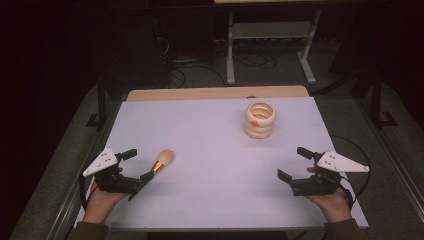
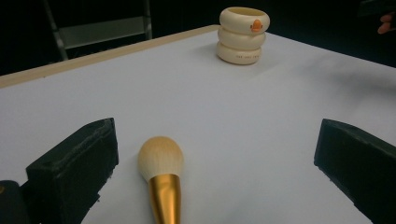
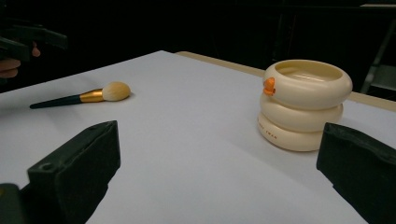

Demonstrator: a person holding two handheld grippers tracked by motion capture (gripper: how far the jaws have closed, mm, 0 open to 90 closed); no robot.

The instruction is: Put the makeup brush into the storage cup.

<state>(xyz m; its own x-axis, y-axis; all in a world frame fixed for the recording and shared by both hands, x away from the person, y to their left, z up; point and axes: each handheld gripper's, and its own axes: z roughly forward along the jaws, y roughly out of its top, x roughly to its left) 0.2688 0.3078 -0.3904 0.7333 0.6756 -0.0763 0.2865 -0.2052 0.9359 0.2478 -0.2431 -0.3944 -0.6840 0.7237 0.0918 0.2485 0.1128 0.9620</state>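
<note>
A makeup brush (image 1: 163, 160) with a cream head, gold ferrule and dark handle lies on the white table at the left. My left gripper (image 1: 139, 165) stands open around it. In the left gripper view the brush (image 2: 161, 177) lies between the jaws, nearer the left one, and my left gripper (image 2: 217, 140) touches nothing. A cream holder (image 1: 260, 120) shaped like stacked rings, with an orange mark, stands at the far right. My right gripper (image 1: 293, 163) is open near the front right, and in its own view my right gripper (image 3: 219, 140) faces the holder (image 3: 303, 105) and the brush (image 3: 88, 97).
The white table (image 1: 215, 165) has a wooden strip (image 1: 215, 93) along its far edge. Behind it stand a metal frame (image 1: 270, 45) and loose cables (image 1: 200, 70) on the dark floor. A person's hands hold both grippers at the near edge.
</note>
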